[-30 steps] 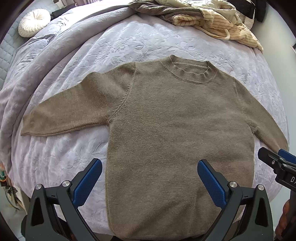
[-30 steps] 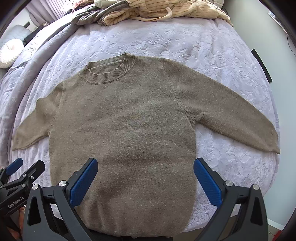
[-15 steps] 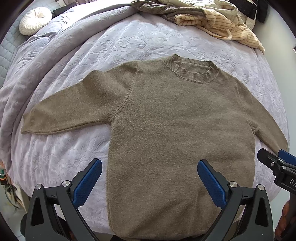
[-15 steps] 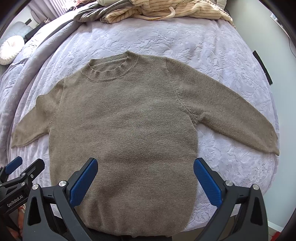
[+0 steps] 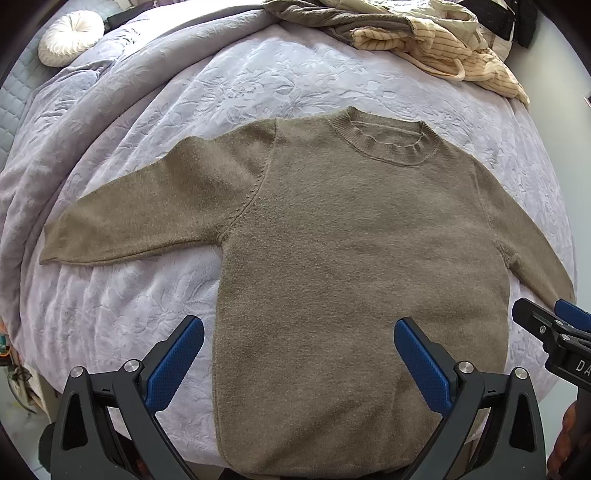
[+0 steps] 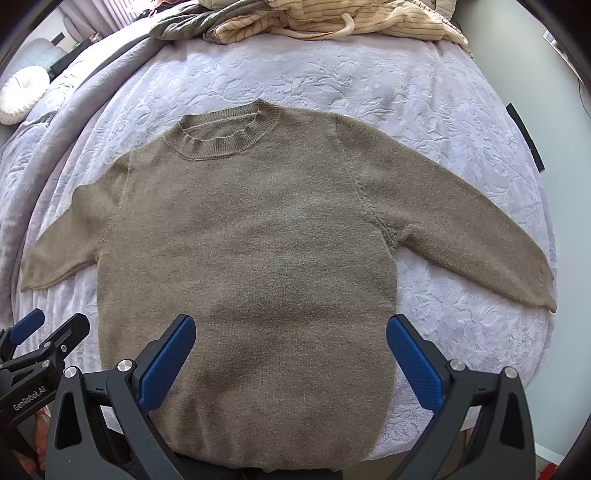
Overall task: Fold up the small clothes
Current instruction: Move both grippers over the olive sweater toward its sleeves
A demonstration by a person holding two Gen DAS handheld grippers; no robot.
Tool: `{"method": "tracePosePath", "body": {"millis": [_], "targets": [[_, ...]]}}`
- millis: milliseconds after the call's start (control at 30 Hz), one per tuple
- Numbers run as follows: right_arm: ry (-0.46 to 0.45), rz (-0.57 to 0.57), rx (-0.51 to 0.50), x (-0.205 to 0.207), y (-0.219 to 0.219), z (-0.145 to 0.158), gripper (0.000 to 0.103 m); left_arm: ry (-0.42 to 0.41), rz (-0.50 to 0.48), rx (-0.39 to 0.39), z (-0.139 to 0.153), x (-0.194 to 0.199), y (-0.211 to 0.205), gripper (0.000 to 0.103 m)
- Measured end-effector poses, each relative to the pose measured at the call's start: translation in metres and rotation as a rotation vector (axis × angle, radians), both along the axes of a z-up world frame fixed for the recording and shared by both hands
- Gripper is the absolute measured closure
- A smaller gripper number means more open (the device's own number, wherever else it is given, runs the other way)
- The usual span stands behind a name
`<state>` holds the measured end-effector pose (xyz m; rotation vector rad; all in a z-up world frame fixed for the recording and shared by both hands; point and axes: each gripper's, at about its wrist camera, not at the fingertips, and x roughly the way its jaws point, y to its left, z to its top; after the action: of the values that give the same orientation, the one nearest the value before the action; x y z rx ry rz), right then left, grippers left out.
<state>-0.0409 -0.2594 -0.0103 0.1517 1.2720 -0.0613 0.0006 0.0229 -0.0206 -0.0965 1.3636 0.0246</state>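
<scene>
An olive-brown knitted sweater (image 5: 354,258) lies flat on the bed (image 5: 258,85), front side up, with the ribbed round collar (image 5: 388,142) at the far side and the hem at the near edge. Both sleeves are spread outward and slanted toward the near side; the cuff of one sleeve (image 6: 532,288) reaches almost to the edge of the bed. The bed is covered with a pale lilac blanket with an embossed flower pattern. The left tool (image 5: 299,354) hovers above the lower part of the sweater with its blue pads wide apart and nothing between them. The right tool (image 6: 291,350) is also spread open and empty, above the hem area. At the far end of the bed there is a pile of clothes (image 6: 332,18), cream striped and grey. A round white cushion (image 5: 70,37) lies at the far left corner.
</scene>
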Motion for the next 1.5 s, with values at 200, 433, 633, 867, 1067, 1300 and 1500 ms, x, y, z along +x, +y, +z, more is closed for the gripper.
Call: {"method": "tracePosePath", "body": {"millis": [200,433,633,867,1067,1300,1500], "targets": [[0.006,0.004,-0.007,0.002,0.002,-0.002,0.0,0.01,0.007,-0.008,-0.003,0.002,0.004,0.0],[0.013,0.009,-0.004,0.004,0.005,-0.006,0.0,0.016,0.014,-0.01,-0.007,0.002,0.011,0.0],[0.014,0.021,-0.002,0.005,0.011,-0.008,0.0,0.021,0.02,-0.012,-0.012,0.002,0.016,0.0],[0.004,0.02,0.01,0.004,0.017,-0.016,0.0,0.021,0.002,-0.019,-0.024,0.006,0.018,0.0],[0.01,0.031,0.019,0.002,0.026,-0.032,0.0,0.024,0.001,-0.021,-0.042,0.011,0.023,0.0],[0.022,0.067,0.033,0.003,0.039,-0.055,0.0,0.042,0.017,-0.021,-0.066,0.015,0.031,0.0],[0.021,0.056,0.073,0.007,0.041,-0.072,0.0,0.048,0.026,-0.02,-0.078,0.016,0.038,0.0]]}}
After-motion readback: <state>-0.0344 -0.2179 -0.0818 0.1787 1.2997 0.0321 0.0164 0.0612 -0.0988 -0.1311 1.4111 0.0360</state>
